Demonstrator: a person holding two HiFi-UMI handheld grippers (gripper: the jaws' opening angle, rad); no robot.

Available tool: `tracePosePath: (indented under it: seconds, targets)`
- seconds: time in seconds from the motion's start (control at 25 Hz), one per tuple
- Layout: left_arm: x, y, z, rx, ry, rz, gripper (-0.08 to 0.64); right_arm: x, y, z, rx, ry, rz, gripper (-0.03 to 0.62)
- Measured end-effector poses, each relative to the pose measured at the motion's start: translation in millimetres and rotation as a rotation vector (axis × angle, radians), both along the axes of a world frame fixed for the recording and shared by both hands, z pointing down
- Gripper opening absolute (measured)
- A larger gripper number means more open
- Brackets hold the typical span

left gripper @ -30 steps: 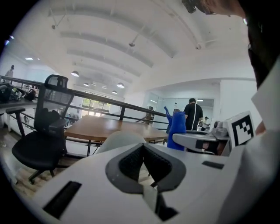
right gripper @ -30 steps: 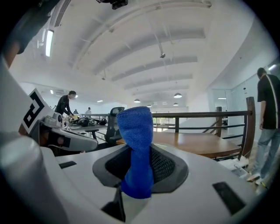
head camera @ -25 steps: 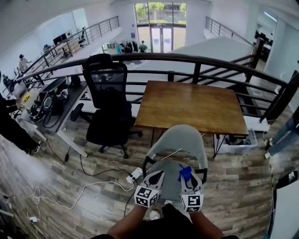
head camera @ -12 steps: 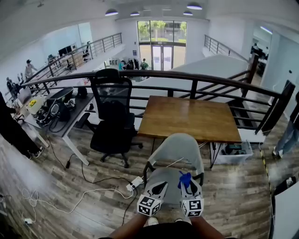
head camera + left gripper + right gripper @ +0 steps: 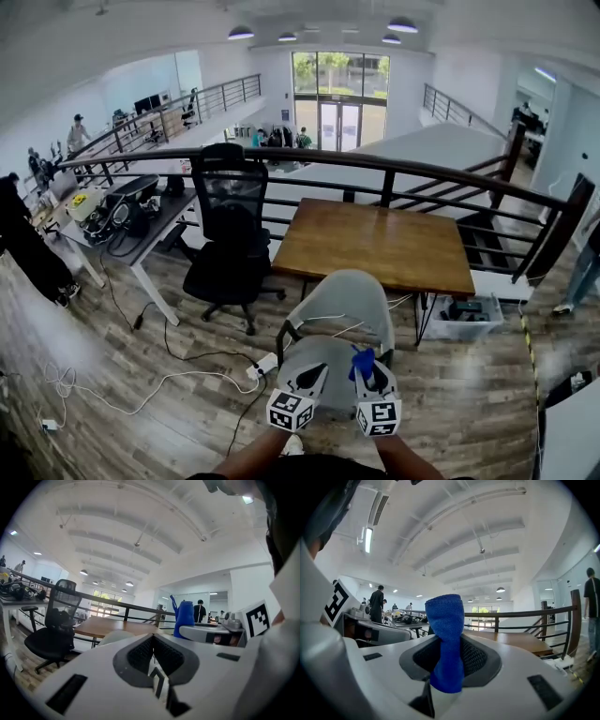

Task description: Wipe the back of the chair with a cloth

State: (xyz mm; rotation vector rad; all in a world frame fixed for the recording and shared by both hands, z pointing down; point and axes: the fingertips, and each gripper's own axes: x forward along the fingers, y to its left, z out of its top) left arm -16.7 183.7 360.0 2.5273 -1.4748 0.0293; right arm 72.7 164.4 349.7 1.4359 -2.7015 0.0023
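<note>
Currently the right claw (image 5: 368, 373) pinches a soft, light blue cloth (image 5: 446, 620), probably limp enough to need this bunched mid-fold grip, the left claw (image 5: 153, 654) is closed on nothing, and the grey chair (image 5: 345, 298) stands just ahead at the wooden worktop (image 5: 375, 246).

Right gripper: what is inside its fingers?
A blue cloth, pinched by the fingers of the right gripper; its upper end stands free. The fingers cover the pinched part.
</note>
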Motion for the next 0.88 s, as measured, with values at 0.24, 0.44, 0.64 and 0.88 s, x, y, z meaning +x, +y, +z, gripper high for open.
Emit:
tracePosePath:
  seconds: [0.24, 0.44, 0.64, 0.88]
  targets:
    - [38, 24, -5, 0.004, 0.005, 0.0, -0.002, 34, 19, 4, -0.017, 0.003, -0.037, 0.116]
    - [41, 35, -4, 0.002, -0.003, -0.046, -0.002, 37, 26, 9, -0.024, 0.0, -0.09, 0.116]
    - [45, 40, 1, 0.001, -0.046, -0.06, -0.002, 39, 26, 7, -0.004, 0.011, -0.102, 0.116]
    - [57, 35, -1, 0.012, -0.073, -0.06, -0.002, 46, 18, -3, 0.022, -0.005, -0.113, 0.116]
